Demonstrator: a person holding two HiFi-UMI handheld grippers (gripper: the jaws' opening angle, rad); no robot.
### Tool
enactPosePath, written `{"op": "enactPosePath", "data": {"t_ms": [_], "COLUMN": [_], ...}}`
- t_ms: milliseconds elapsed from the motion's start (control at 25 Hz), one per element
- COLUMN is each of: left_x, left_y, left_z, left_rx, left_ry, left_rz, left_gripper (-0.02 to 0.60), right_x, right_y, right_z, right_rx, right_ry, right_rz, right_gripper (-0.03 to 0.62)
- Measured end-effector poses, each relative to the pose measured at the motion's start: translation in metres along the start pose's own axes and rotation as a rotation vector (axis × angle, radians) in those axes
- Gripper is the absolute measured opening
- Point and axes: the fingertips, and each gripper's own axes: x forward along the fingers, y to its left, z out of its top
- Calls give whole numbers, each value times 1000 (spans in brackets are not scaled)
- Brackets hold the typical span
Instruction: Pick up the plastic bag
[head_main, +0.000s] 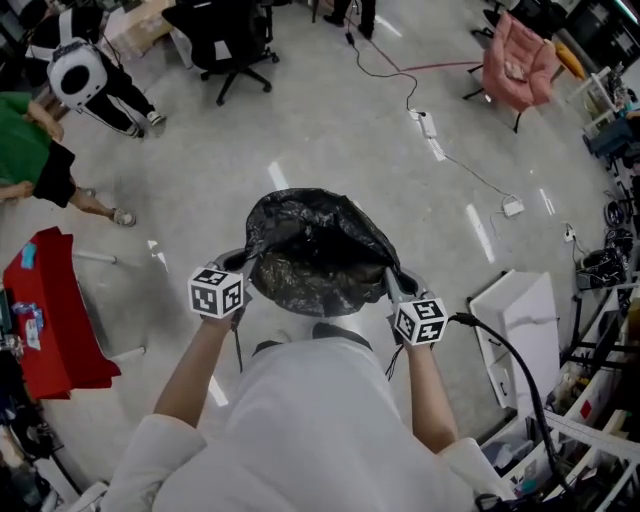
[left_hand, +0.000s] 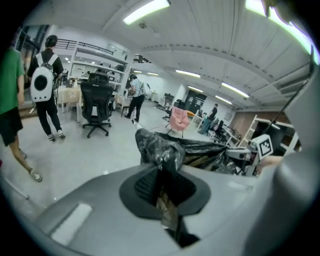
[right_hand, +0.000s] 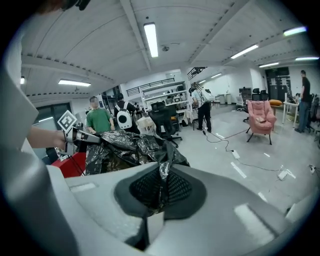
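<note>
A black plastic bag (head_main: 315, 240) hangs in the air in front of the person, stretched between both grippers with its mouth held wide. My left gripper (head_main: 240, 268) is shut on the bag's left rim; in the left gripper view the crinkled bag (left_hand: 162, 152) is pinched between the dark pads. My right gripper (head_main: 392, 283) is shut on the right rim, and in the right gripper view the bag (right_hand: 132, 147) runs from the pads toward the left gripper (right_hand: 82, 136). The right gripper (left_hand: 240, 154) shows at the bag's far side in the left gripper view.
Grey floor lies below. A red-covered table (head_main: 50, 315) stands at left, a white cabinet (head_main: 520, 325) at right, a black office chair (head_main: 225, 40) and a pink chair (head_main: 520, 60) farther off. Cables (head_main: 440, 150) cross the floor. People (head_main: 90, 80) stand at upper left.
</note>
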Motion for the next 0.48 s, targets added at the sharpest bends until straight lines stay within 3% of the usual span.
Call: {"op": "enactPosePath", "data": {"t_ms": [480], "left_x": [-96], "left_y": [14], "left_z": [-16], "left_rx": [111], "left_ry": [-67], "left_rz": [-35], "left_gripper": [6], "right_x": [-54], "right_y": [99], "right_z": [-2], "right_rx": [-39], "right_ry": [-97], "right_rz": [-80], "right_gripper": [3]}}
